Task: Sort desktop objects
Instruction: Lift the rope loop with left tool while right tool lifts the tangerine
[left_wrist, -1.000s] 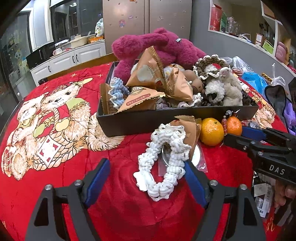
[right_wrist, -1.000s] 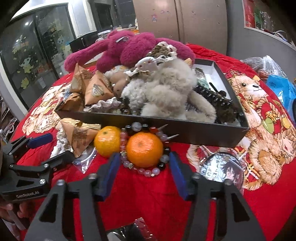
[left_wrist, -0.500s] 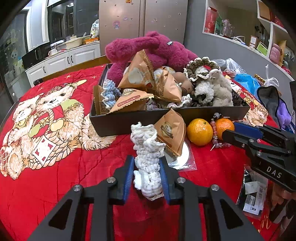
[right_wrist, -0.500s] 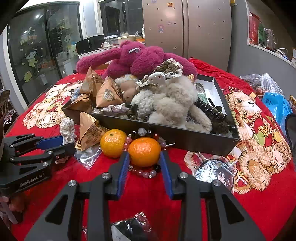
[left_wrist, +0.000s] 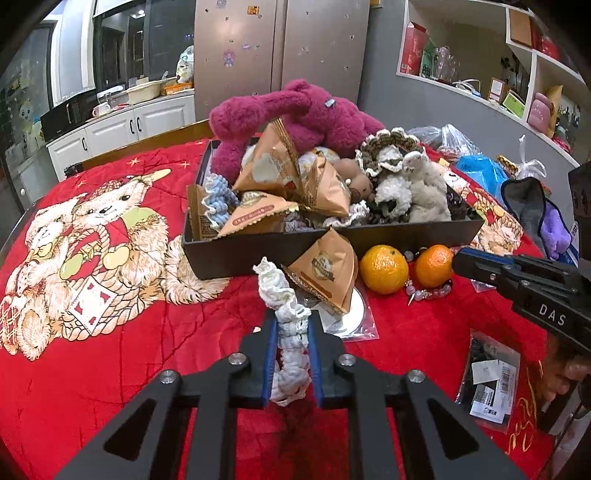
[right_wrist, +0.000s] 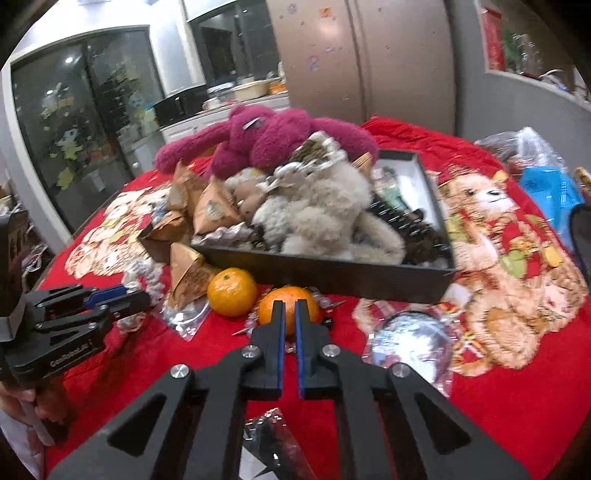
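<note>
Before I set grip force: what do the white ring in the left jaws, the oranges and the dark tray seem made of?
The white knitted ring looks like soft crocheted yarn, ruffled and matte, squashed flat between the jaws. The two small oranges show glossy, dimpled peel, so probably real fruit. The shallow black rectangular tray has thin, flat matte walls: likely cardboard, possibly plastic.

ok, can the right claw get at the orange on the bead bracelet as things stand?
Probably not yet: the right claw sits right in front of that orange with nothing between, but its jaws are nearly shut, too narrow to take it. It'd need to open first.
</note>
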